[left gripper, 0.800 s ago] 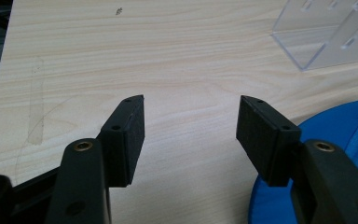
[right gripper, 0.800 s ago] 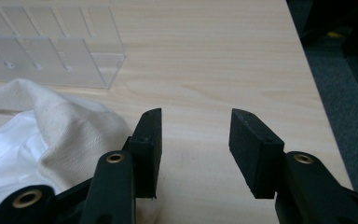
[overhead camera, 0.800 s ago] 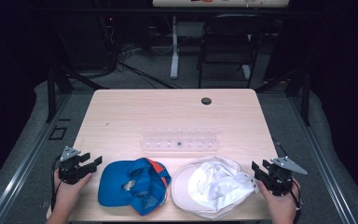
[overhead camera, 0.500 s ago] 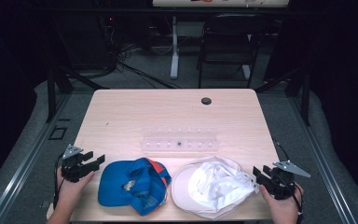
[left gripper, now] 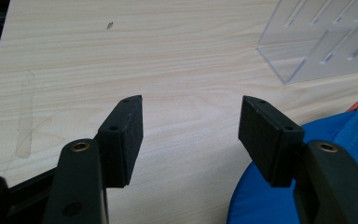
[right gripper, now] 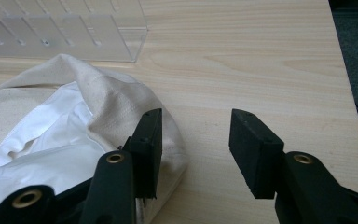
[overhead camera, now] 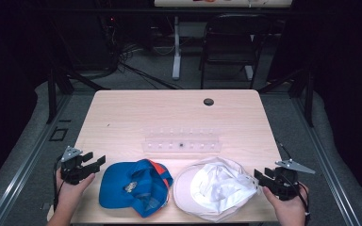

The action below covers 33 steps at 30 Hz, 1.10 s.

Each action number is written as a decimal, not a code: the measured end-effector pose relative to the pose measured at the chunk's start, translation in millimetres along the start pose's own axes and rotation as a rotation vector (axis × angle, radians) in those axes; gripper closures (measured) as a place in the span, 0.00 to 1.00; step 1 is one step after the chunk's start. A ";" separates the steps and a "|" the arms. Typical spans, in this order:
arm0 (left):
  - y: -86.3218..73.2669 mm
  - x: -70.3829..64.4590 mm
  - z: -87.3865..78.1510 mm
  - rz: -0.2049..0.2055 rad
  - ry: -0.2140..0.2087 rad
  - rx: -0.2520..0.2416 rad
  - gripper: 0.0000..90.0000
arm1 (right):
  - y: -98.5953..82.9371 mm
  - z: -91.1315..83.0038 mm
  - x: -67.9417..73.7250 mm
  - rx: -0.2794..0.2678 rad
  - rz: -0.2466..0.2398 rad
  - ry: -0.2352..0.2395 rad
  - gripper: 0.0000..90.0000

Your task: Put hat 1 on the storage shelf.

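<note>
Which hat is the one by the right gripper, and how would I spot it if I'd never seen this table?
Look at the near edge of the wooden table, just in front of the clear plastic rack. Two caps lie there side by side, upside down. Yours is the white cap, next to the open right gripper; the neighbour is a blue cap with orange trim.

The left tool (overhead camera: 93,163) sits low at the near left, gripped in the person's left hand (overhead camera: 71,187), its jaws spread wide apart with nothing between them and pointing right and slightly away. The right tool (overhead camera: 259,178) sits at the near right in the right hand (overhead camera: 287,205), jaws likewise parted and empty, aimed leftward.
</note>
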<state>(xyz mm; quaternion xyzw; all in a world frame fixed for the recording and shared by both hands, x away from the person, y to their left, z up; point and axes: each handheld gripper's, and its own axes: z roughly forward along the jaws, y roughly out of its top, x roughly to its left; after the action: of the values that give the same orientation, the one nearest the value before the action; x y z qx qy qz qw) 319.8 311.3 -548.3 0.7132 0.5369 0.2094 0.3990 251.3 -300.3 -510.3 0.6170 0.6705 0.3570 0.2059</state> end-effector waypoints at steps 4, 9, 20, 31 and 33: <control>0.2 0.6 2.2 0.001 0.005 0.017 0.45 | 12.9 -2.6 2.9 0.043 0.009 0.047 0.57; 0.6 -0.3 1.8 0.006 0.010 0.020 0.45 | 30.1 -7.6 9.2 0.125 -0.015 0.050 0.56; 1.9 1.0 4.0 0.002 0.022 0.029 0.45 | 55.8 -16.0 14.5 0.328 -0.008 0.064 0.56; 1.8 0.7 4.6 0.007 0.023 0.035 0.45 | 52.5 -3.8 19.2 0.465 -0.031 0.048 0.55; 1.7 1.0 4.8 0.005 0.024 0.033 0.45 | 51.7 -2.2 19.9 0.477 -0.039 0.047 0.55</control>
<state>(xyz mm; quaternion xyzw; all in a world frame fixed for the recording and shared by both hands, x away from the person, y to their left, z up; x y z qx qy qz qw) 324.6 310.5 -549.9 0.7187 0.5431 0.2099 0.3801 281.9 -282.2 -467.8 0.6268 0.7521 0.1986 0.0456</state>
